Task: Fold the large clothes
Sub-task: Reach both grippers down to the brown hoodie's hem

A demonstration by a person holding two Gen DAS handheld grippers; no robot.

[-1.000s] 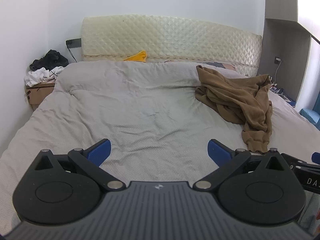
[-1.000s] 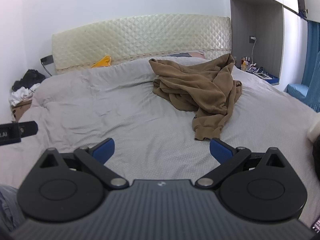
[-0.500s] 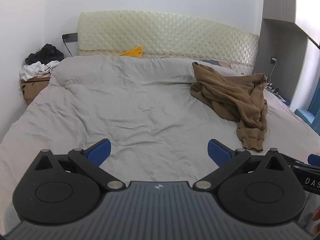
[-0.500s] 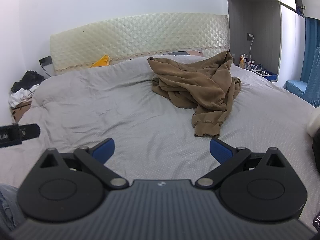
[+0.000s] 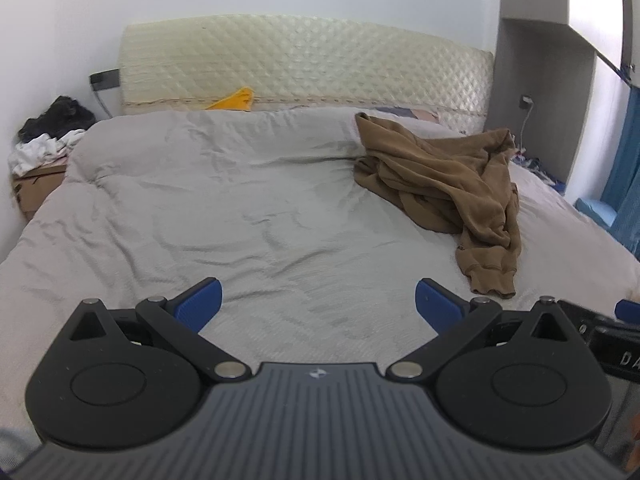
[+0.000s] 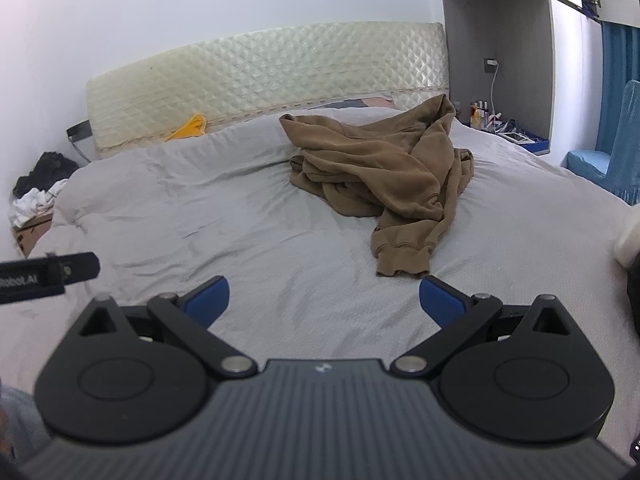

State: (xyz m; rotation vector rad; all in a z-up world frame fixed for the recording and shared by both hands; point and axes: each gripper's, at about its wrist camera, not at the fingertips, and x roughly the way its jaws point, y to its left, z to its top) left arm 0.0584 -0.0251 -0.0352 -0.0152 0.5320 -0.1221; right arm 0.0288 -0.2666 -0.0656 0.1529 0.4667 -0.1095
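Observation:
A brown sweatshirt (image 5: 444, 184) lies crumpled on the right half of a grey bed (image 5: 240, 208), one cuffed sleeve trailing toward me. It also shows in the right wrist view (image 6: 384, 176). My left gripper (image 5: 318, 306) is open and empty above the bed's near part, left of the sleeve cuff. My right gripper (image 6: 324, 300) is open and empty, just short of the sleeve cuff (image 6: 402, 260). Each gripper's body shows at the edge of the other's view.
A quilted cream headboard (image 5: 304, 64) stands at the back with a yellow item (image 5: 236, 100) before it. A cardboard box with piled clothes (image 5: 44, 140) sits left of the bed. A grey cabinet (image 6: 496, 60) and a cluttered nightstand (image 6: 508, 132) stand at the right.
Both grippers have moved forward over the bed toward the sweatshirt, which now looks nearer. Both stay open. The sweatshirt has not moved.

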